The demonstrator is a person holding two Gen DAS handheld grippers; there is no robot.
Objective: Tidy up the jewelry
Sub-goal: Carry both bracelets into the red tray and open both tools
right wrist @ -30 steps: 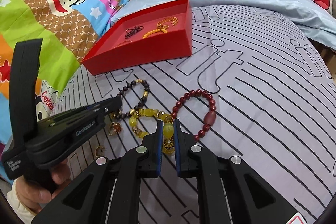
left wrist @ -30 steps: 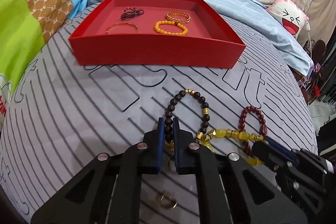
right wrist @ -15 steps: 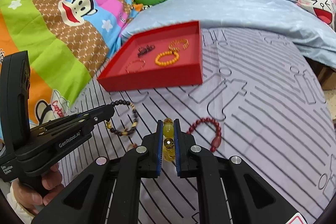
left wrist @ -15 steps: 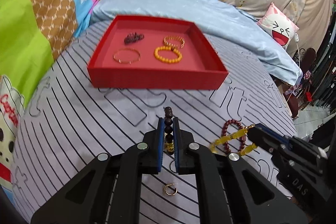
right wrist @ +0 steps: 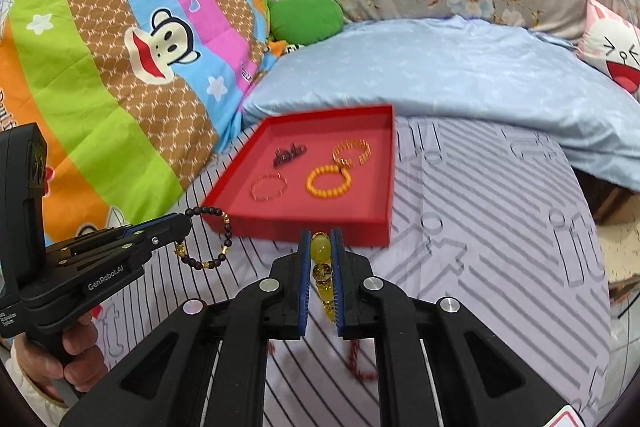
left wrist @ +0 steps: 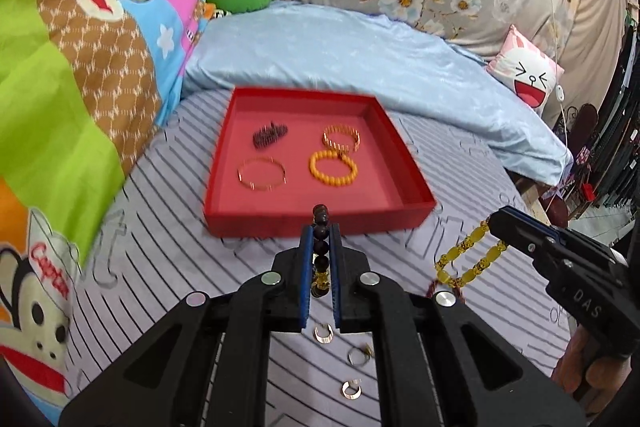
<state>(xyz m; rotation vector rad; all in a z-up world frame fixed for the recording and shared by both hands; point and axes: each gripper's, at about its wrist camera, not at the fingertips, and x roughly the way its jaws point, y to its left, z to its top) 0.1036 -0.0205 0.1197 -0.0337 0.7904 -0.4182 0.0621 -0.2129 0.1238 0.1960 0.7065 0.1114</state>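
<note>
Striped bed sheet (left wrist: 160,267), red tray (left wrist: 320,223) ahead. Left gripper (left wrist: 320,259) fingers clamped on dark bracelet (right wrist: 212,239), right gripper (right wrist: 320,259) fingers on yellow bracelet (left wrist: 468,259); both held above sheet, short of tray.

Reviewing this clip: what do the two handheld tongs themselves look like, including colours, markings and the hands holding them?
Both tongs, left and right, are matte black plastic with blue inner finger pads and silver pivot bolts. The left body reads "GenRobot.AI"; the right shows "DAS". The bare left hand grips a pistol handle, with a pale cuff at the wrist.
</note>
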